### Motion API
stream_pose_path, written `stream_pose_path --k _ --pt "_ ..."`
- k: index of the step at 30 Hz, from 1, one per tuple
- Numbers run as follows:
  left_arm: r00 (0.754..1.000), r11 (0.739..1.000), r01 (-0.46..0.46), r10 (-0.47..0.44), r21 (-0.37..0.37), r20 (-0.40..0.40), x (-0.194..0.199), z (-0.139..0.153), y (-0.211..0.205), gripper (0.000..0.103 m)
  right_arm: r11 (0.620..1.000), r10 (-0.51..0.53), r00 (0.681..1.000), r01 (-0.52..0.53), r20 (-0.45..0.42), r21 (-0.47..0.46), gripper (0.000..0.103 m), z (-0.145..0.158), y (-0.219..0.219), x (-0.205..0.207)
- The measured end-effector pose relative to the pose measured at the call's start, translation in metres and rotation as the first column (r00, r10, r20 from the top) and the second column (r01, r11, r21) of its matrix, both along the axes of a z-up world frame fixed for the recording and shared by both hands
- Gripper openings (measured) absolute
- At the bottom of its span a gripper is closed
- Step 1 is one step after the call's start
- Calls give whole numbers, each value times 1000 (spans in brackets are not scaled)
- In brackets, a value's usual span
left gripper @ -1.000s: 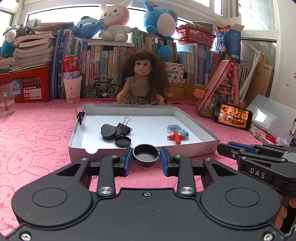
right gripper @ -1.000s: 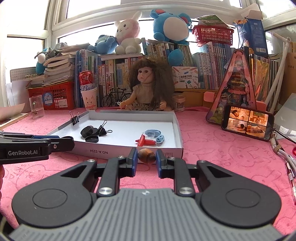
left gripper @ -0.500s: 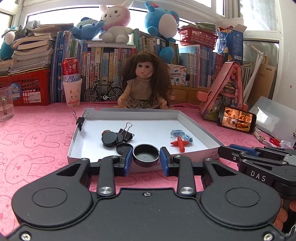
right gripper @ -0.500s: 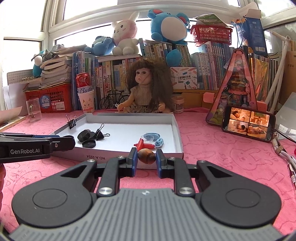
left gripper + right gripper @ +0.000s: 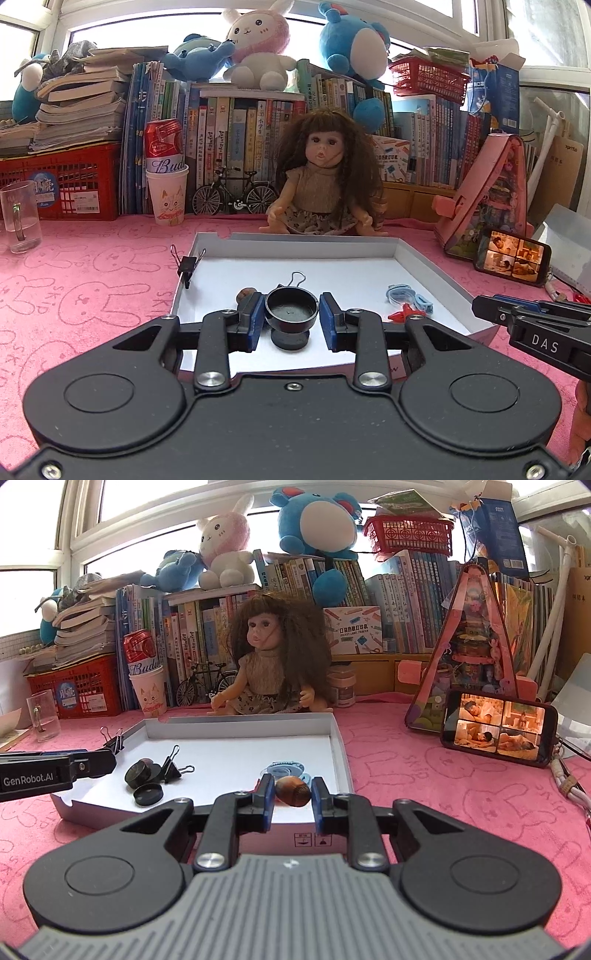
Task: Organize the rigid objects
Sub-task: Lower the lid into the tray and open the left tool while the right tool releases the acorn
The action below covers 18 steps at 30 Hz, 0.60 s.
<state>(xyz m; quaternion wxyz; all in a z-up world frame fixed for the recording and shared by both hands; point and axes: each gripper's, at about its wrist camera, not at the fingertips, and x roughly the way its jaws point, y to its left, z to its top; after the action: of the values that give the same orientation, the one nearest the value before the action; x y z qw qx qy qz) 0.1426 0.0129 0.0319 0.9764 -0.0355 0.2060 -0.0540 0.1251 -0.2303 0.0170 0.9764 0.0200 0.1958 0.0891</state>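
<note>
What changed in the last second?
Both grippers advanced over the white tray: left gripper carried its black cap past the front wall, right gripper its brown nut-like piece. Grips unchanged; tray contents unmoved.

Tray centre: white floor of the tray (image 5: 369, 280) lies bare between the clusters.
Tray 9 o'clock: black caps (image 5: 142, 775) and binder clip (image 5: 173, 766) crowd it.
Tray 3 o'clock: blue and red pieces (image 5: 406, 301) lie near the wall.
Tray 12 o'clock: doll (image 5: 327, 184) blocks the far rim.
Table 3 o'clock: phone (image 5: 498, 731) stands in the way.
Table 9 o'clock: pink cloth (image 5: 74, 280) is open up to the glass mug (image 5: 18, 218).
</note>
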Motion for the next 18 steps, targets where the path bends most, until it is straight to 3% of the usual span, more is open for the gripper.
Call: stream_pose_path --k 18 --pt "996 999 -44 43 -11 -76 38 -17 7 30 998 -35 990 41 -139 37 26 -15 -1 48"
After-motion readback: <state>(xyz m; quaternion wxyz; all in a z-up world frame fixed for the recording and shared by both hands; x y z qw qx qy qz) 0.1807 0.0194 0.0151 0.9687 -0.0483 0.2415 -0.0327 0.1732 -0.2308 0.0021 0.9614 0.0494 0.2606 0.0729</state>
